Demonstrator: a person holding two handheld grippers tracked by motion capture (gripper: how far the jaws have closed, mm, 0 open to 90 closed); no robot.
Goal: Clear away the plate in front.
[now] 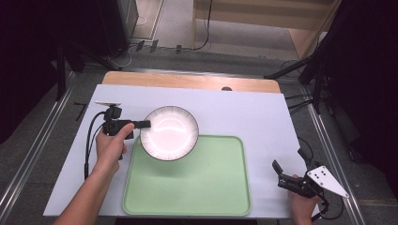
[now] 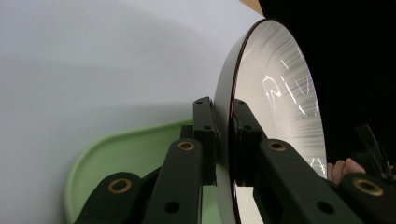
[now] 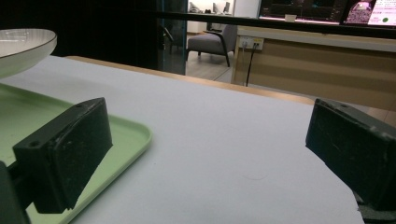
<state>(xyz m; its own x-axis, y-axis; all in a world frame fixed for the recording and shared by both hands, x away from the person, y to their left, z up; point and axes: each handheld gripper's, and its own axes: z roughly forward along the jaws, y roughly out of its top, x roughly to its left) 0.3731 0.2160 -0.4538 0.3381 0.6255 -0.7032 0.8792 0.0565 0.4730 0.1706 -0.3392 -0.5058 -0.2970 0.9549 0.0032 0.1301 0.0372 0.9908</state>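
A white plate (image 1: pixel 169 132) with a dark rim hangs in the air over the far left corner of a light green tray (image 1: pixel 202 187). My left gripper (image 1: pixel 143 124) is shut on the plate's left rim, and in the left gripper view the plate (image 2: pixel 280 102) stands edge-on between the two pads. The tray (image 2: pixel 116 158) lies beneath it. My right gripper (image 1: pixel 278 174) rests open near the table's front right, to the right of the tray. In the right gripper view its pads (image 3: pixel 70 154) stand wide apart with nothing between them, and the plate (image 3: pixel 23 46) and tray (image 3: pixel 126 135) appear at the left.
A white sheet (image 1: pixel 253 117) covers the table, and a wooden strip (image 1: pixel 187 80) runs along the far edge. Dark stands and cables flank the table on both sides. A chair (image 3: pixel 210 44) stands in the room beyond.
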